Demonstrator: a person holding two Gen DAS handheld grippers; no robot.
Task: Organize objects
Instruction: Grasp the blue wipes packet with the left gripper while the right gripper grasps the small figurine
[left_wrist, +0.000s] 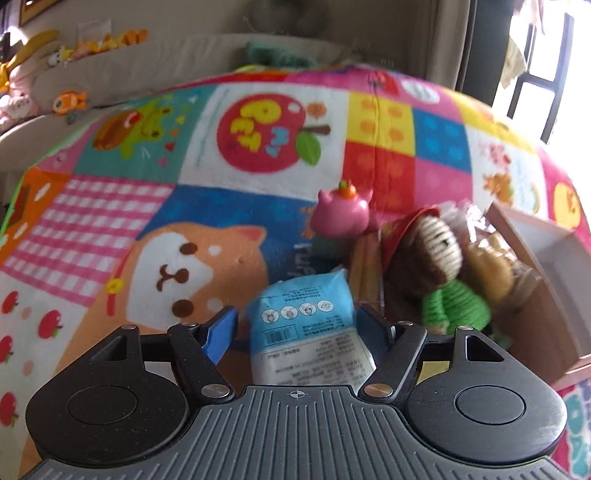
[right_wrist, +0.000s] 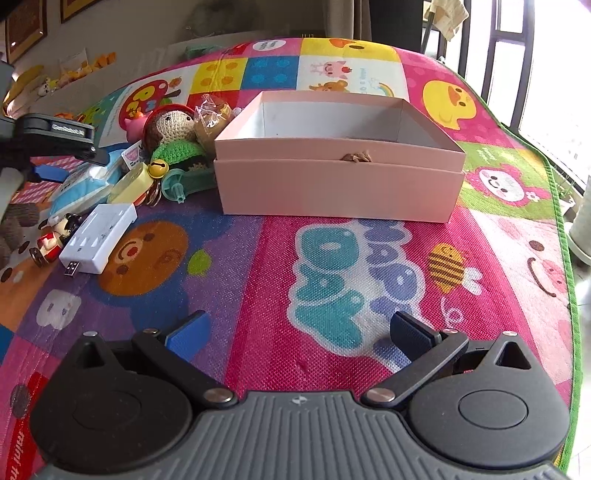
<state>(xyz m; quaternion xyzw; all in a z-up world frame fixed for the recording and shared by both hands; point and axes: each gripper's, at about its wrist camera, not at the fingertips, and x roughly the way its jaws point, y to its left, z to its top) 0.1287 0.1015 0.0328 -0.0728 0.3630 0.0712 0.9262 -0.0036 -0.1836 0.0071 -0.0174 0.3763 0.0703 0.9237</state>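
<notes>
Left wrist view: the left gripper (left_wrist: 297, 325) straddles a blue packet (left_wrist: 304, 325), its fingers beside the packet; the blur hides whether they actually pinch it. A crocheted doll (left_wrist: 439, 266) and pink pig toy (left_wrist: 341, 214) lie just beyond.

Right wrist view: the right gripper (right_wrist: 297, 332) is spread over bare mat (right_wrist: 332, 258). Only here the whole pink box (right_wrist: 340, 181) shows, plus a white USB device (right_wrist: 98, 238).

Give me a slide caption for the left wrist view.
Left gripper open around a blue tissue pack on a colourful play mat, crocheted doll beside it.
</notes>
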